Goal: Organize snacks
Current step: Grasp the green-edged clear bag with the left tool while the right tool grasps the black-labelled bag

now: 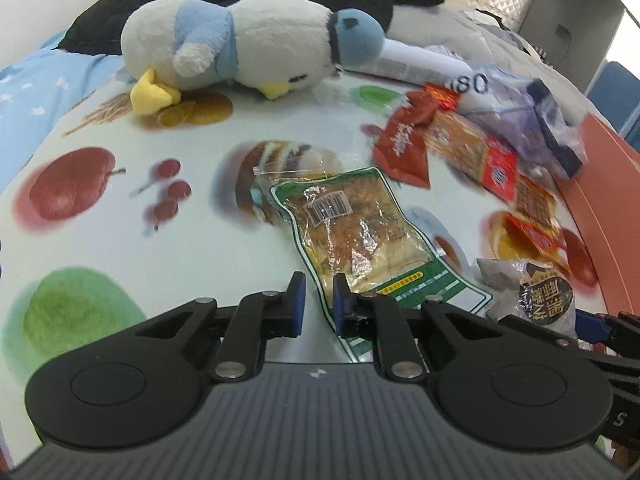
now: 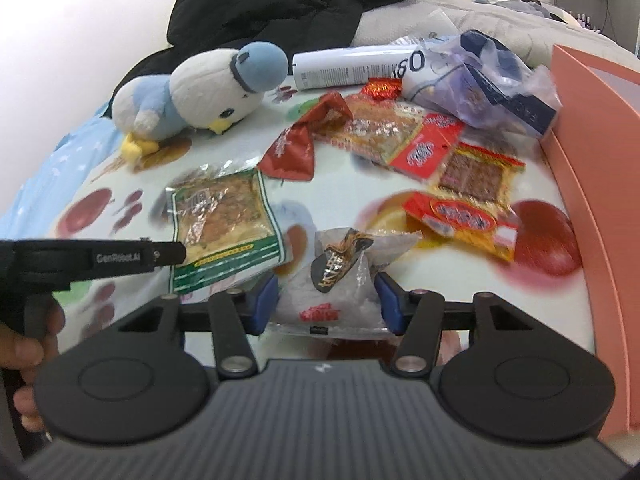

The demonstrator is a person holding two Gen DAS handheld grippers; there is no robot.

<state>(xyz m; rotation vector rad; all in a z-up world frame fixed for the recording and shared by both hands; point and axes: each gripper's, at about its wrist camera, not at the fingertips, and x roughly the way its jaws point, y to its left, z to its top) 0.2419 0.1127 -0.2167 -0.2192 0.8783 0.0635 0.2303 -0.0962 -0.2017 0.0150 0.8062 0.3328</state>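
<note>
Standing beside the bed, I have the right gripper closest to me. Its blue pads are pressed on both flanks of a puffy silver-and-clear snack packet with a black-and-gold label. That packet looks light and air-filled, with a crinkly film that could slide, so a gentle squeeze across its middle suits it. The label carries gold Chinese characters, with red ones lower down, and I cannot make out either.

Just to its left is the left gripper, with "GenRobot.AI" printed on its side. Its jaws are drawn narrow about the near edge of a flat clear packet with a green border and a golden pastry inside. I cannot tell whether the pads actually pinch that film. The pastry is probably soft and crumbly, so I would take the sealed border rather than the filling. A barcode sticker sits on its upper half, too small to read.

Both packets lie over the fruit-printed white cloth. Further back is a heap of red-and-orange wrapped snacks with blurred writing. A salmon-pink box wall rises at the right, likely where they go. Behind are a white roll marked "80" and a blue-and-white plush bird.
</note>
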